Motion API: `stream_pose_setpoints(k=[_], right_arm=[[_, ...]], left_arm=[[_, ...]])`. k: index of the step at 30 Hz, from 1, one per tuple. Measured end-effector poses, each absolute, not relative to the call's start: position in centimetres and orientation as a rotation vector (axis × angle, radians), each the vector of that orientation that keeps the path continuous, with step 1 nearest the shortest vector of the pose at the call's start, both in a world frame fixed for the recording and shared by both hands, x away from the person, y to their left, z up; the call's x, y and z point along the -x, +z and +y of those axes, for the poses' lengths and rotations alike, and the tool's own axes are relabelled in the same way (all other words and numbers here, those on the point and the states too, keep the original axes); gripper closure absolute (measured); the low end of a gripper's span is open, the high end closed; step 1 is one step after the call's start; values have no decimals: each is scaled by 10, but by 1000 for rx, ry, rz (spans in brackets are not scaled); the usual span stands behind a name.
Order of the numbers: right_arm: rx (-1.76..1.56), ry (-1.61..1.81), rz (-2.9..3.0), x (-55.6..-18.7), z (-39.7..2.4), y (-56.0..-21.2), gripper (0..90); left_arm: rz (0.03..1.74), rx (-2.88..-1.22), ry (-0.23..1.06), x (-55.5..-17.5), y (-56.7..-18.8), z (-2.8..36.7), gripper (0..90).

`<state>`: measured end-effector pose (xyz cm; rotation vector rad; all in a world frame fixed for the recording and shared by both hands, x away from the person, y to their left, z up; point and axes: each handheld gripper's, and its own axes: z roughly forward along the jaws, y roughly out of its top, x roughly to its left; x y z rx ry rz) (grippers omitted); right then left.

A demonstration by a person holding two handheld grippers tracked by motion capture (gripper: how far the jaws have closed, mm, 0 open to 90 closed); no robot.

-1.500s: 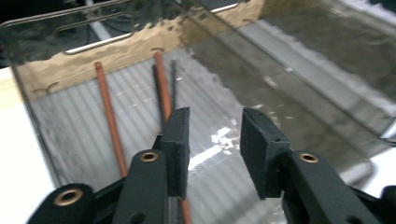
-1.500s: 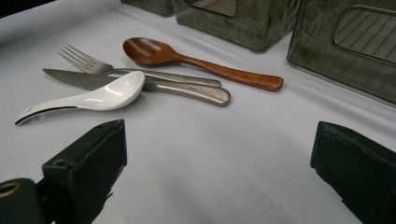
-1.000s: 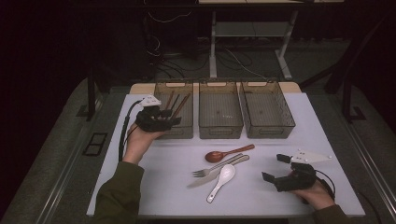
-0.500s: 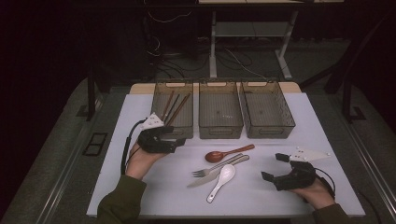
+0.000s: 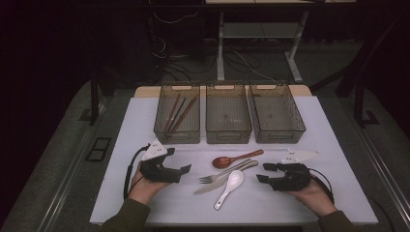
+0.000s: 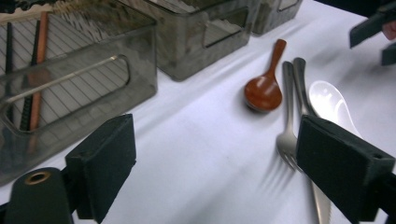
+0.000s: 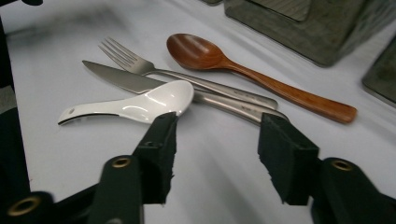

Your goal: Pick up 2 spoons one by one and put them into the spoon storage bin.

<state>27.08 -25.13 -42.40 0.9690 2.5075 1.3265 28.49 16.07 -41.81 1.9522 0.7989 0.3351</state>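
Spoon (image 7: 140, 105) of white ceramic, lying at the frame's centre, is looking smooth, slippery and breakable — the right gripper (image 7: 217, 140), half-open and empty, jaws just closing, should be pinching its narrow handle, while the left gripper (image 6: 224, 172) is gaping wide and empty, jaws just opening.

Black foam-padded tool (image 5: 186, 168); olive sleeve (image 5: 128, 216)

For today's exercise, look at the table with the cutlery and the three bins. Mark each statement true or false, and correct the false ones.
1. The chopsticks lie in the left bin. True.
2. The right claw grips the white spoon. False: its jaws are open and hold nothing, short of the spoon.
3. The wooden spoon lies on the table in front of the bins. True.
4. The fork is in the middle bin. False: it lies on the table beside the knife.
5. The left claw is open and empty. True.
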Motion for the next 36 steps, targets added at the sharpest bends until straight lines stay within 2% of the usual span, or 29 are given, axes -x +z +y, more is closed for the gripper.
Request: stream_pose_setpoints(k=[7, 13, 22, 36], right_arm=[[-922, 1292, 2542, -281, -225, -422, 747], [-868, 1279, 2572, -293, -203, -420, 887], [-830, 1251, 2619, -314, -176, -427, 889], [-798, 1122, 2711, -317, -152, -438, 889]], left_arm=[[758, -1985, 311, -277, -428, 155, 49], [741, -1995, 259, -269, -433, 158, 0], [721, -2020, 255, -274, -439, 156, 0], [704, -2031, 251, -275, -440, 157, 0]])
